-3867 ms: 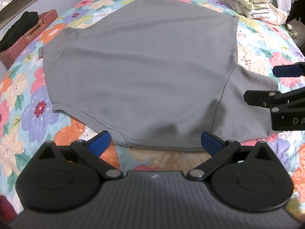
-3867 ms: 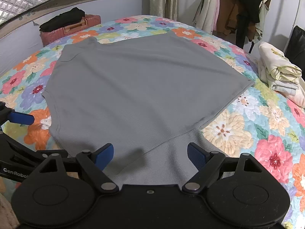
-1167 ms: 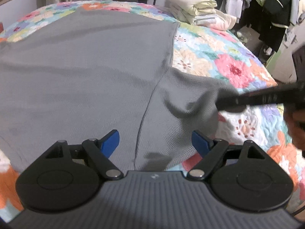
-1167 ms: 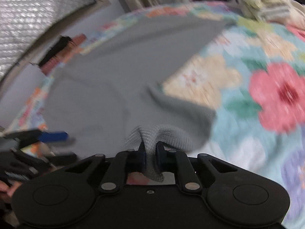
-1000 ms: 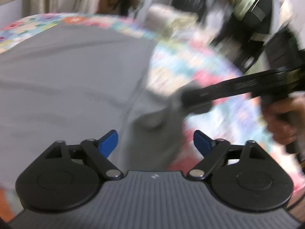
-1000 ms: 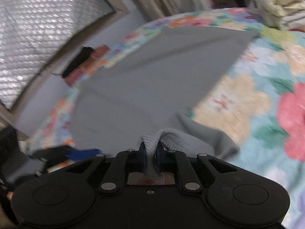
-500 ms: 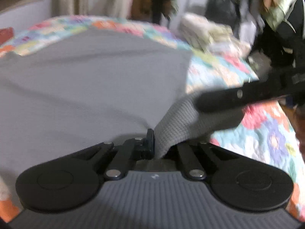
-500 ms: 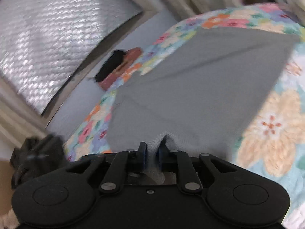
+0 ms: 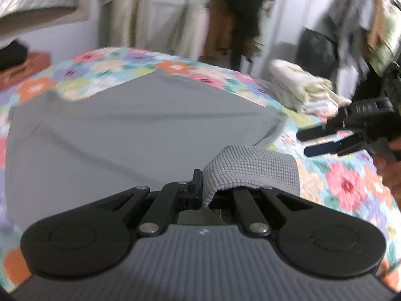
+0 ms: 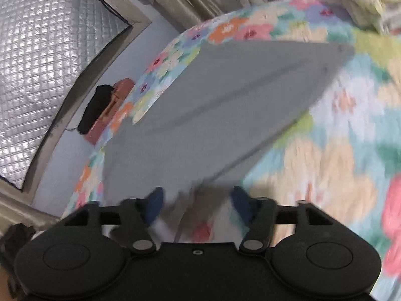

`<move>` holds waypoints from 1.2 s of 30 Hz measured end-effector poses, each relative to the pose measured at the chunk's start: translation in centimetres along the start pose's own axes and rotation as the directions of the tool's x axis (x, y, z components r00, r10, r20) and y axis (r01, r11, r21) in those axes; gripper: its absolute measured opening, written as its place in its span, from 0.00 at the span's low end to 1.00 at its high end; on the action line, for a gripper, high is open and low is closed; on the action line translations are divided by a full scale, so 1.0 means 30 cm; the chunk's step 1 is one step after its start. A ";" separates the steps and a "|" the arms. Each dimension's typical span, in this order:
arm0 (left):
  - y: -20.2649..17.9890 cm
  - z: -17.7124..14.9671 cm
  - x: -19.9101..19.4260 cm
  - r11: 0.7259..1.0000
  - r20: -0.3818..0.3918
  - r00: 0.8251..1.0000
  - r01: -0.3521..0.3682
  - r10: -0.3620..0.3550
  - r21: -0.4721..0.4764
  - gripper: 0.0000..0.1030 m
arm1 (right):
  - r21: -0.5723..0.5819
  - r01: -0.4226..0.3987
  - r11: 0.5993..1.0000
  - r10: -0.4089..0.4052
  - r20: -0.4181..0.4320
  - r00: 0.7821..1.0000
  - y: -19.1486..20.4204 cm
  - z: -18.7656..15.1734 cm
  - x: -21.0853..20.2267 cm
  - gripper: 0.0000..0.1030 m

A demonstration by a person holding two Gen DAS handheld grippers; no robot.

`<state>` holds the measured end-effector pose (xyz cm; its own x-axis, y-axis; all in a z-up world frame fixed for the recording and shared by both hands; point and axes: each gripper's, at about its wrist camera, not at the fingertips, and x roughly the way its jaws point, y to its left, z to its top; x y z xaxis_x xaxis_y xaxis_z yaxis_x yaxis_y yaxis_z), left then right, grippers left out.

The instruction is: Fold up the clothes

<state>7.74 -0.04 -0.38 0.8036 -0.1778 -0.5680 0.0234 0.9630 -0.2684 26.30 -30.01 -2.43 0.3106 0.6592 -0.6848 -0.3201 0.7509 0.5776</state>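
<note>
- Bed with floral quilt, patterned in pink, orange and blue flowers; pale wall behind, with a quilted silver window covering at upper left in the right wrist view.
- Reddish case with a black item on top, at the far left edge of the bed, against the wall.
- Grey shirt, spread flat over the middle of the quilt; its near sleeve is lifted off the bed and folded over toward the body of the shirt.
- Left gripper, low and level over the near edge of the shirt, jaws clamped together on the ribbed sleeve fabric, which drapes over the right finger.
- Clothes rack with hanging garments, at the back of the room.
- Stack of folded pale clothes, on the far right of the bed.
- Right gripper, held by a hand at the right edge, pointing left above the quilt just right of the sleeve; blue-tipped fingers spread apart, nothing between them. View tilted and motion-blurred.
</note>
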 end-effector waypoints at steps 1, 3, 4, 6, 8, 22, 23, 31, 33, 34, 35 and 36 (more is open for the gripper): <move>0.026 -0.005 0.003 0.999 -0.012 1.000 0.007 -0.008 -0.031 0.03 | -0.001 0.026 1.000 -0.026 -0.068 0.997 0.002 0.036 0.039 0.73; 0.074 -0.013 -0.002 0.999 -0.024 1.000 0.010 -0.011 -0.043 0.03 | -0.013 0.075 0.997 -0.076 -0.139 0.987 0.013 0.076 0.088 0.73; 0.091 -0.015 -0.007 1.000 -0.020 1.000 -0.006 0.005 -0.026 0.03 | -0.021 0.099 0.995 -0.101 -0.169 0.980 0.019 0.092 0.109 0.73; 0.115 -0.018 0.002 1.000 -0.021 1.000 -0.003 0.003 -0.027 0.03 | -0.044 0.110 0.993 -0.116 -0.193 0.974 0.027 0.137 0.150 0.73; 0.138 -0.023 0.018 0.999 -0.025 1.000 0.010 -0.011 -0.041 0.03 | -0.042 0.133 0.990 -0.138 -0.170 0.976 0.012 0.186 0.190 0.73; 0.289 -0.049 0.131 0.985 -0.056 0.995 0.074 -0.083 -0.155 0.03 | 0.167 0.253 0.953 -0.272 0.100 0.957 -0.274 0.208 0.327 0.13; 0.297 -0.048 0.143 0.984 -0.060 0.996 0.061 -0.073 -0.169 0.03 | 0.134 0.246 0.960 -0.263 0.127 0.956 -0.268 0.213 0.323 0.13; 0.385 0.015 0.141 0.973 -0.002 1.000 -0.016 0.016 -0.230 0.01 | -0.068 0.258 0.964 -0.241 0.195 0.951 -0.144 0.288 0.371 0.08; 0.434 0.063 0.101 0.971 0.065 0.997 -0.033 0.050 -0.237 0.01 | -0.094 0.241 0.966 -0.221 0.187 0.957 -0.089 0.344 0.402 0.08; 0.461 0.088 0.080 0.969 0.099 0.993 -0.044 0.070 -0.243 0.01 | -0.115 0.237 0.965 -0.214 0.183 0.960 -0.051 0.383 0.424 0.08; 0.490 0.109 0.066 0.965 0.121 0.989 -0.051 0.085 -0.257 0.01 | -0.148 0.233 0.961 -0.205 0.184 0.961 -0.006 0.422 0.439 0.08; 0.522 0.125 0.058 0.959 0.133 0.986 -0.056 0.097 -0.279 0.01 | -0.193 0.230 0.954 -0.195 0.186 0.963 0.051 0.463 0.450 0.08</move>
<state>11.73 15.49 -2.67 0.8741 -0.0551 -0.4826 -0.1888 0.8768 -0.4422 42.44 -19.42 -4.62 0.5281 0.4959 -0.6894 -0.4069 0.8603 0.3072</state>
